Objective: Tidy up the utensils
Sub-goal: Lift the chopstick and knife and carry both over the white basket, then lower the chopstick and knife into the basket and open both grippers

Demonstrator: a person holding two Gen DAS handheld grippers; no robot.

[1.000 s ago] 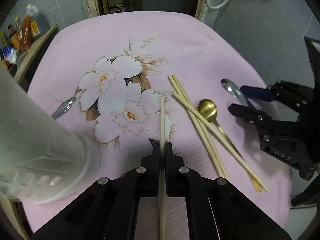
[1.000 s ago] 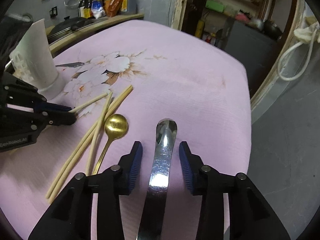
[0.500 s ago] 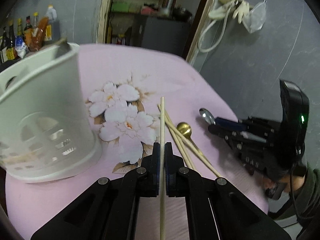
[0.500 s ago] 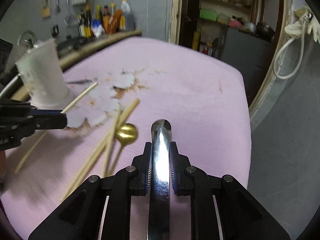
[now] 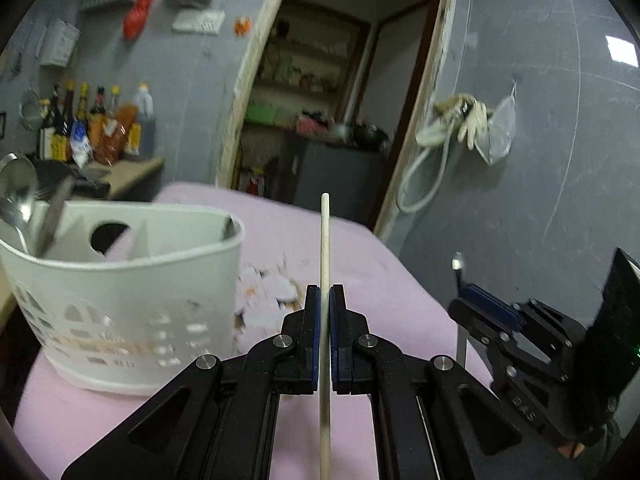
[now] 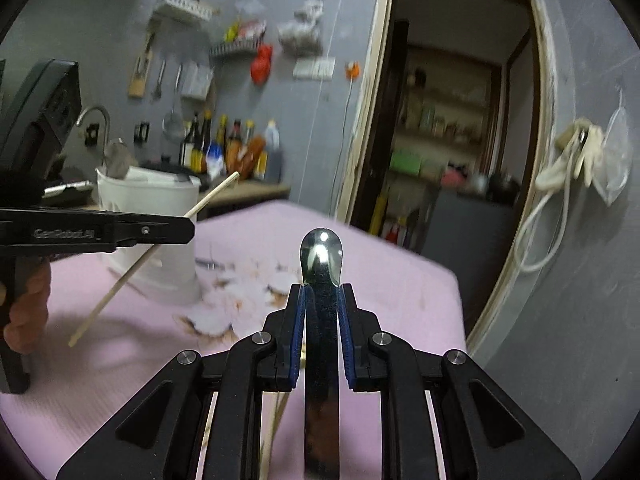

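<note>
Left wrist: chopstick (image 5: 325, 248) ×1 | holder (image 5: 120, 300) ×1 | right wrist: spoon (image 6: 321, 256) ×1

Both grippers (image 5: 325, 300) are black with blue pads (image 6: 297, 320) and silver screws (one lettered white); dark sleeve (image 5: 612, 436).

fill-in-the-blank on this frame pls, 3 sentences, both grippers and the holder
1. The left gripper is shut on a single ____.
2. The right gripper is shut on a silver ____.
3. The white utensil holder stands on a ____ cloth.

Missing words: chopstick; spoon; pink
</note>
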